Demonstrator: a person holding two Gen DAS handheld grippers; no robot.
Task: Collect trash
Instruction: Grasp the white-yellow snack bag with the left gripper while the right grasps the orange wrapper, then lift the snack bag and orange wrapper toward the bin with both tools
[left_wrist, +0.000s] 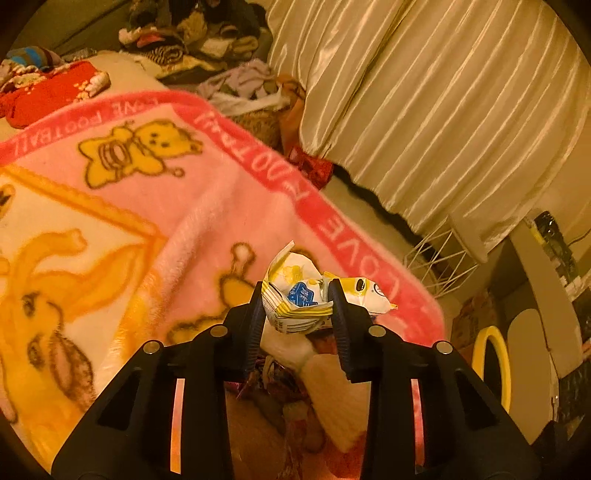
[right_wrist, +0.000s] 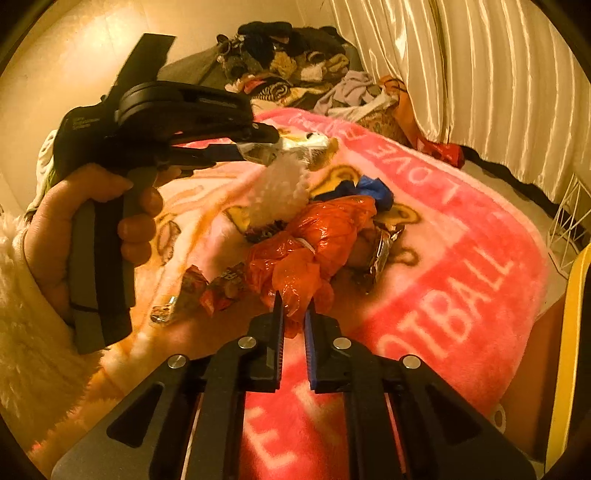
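Trash sits pinched in both grippers: the left gripper (left_wrist: 297, 301) clamps a crumpled yellow-and-white wrapper (left_wrist: 295, 291) above the pink blanket (left_wrist: 155, 206), while the right gripper (right_wrist: 294, 314) nips the orange plastic bag (right_wrist: 310, 236). Beyond, more wrappers litter the blanket, with the cream curtain (right_wrist: 480, 74) behind.

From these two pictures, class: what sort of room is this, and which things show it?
Most likely a bedroom: a pink fleece blanket spread over what looks like a bed, loose clothes heaped at its far end, and pleated cream curtains hanging alongside.
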